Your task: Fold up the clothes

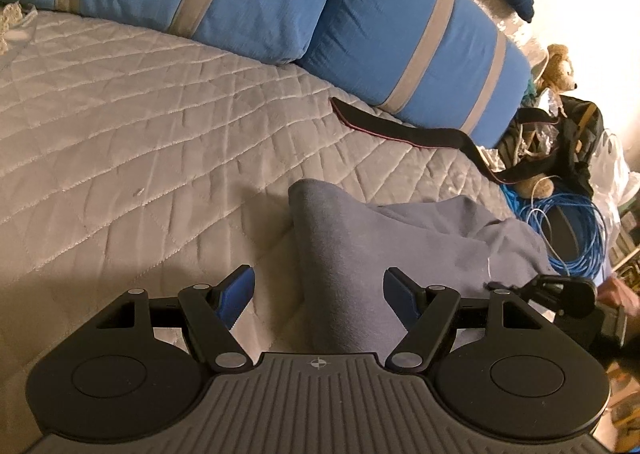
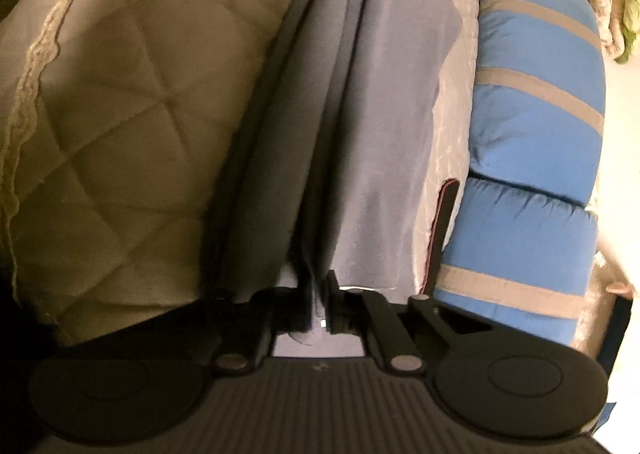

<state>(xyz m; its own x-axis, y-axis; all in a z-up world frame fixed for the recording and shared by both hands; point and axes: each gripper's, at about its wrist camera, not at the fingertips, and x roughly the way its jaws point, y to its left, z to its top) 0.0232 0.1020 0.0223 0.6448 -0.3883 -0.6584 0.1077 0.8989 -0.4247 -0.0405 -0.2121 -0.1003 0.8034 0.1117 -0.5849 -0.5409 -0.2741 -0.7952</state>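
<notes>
Right wrist view: right gripper (image 2: 320,308) pinching gathered grey garment (image 2: 352,114), pleats stretched over the quilted bed (image 2: 120,114); left gripper (image 1: 319,294) spread, straddling a raised fold; judged mid-fold; next: left pinches that fold, keeping layers aligned.

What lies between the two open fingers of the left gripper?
In the left wrist view, a raised fold of the grey garment runs between the left gripper fingers, untouched by either.
</notes>
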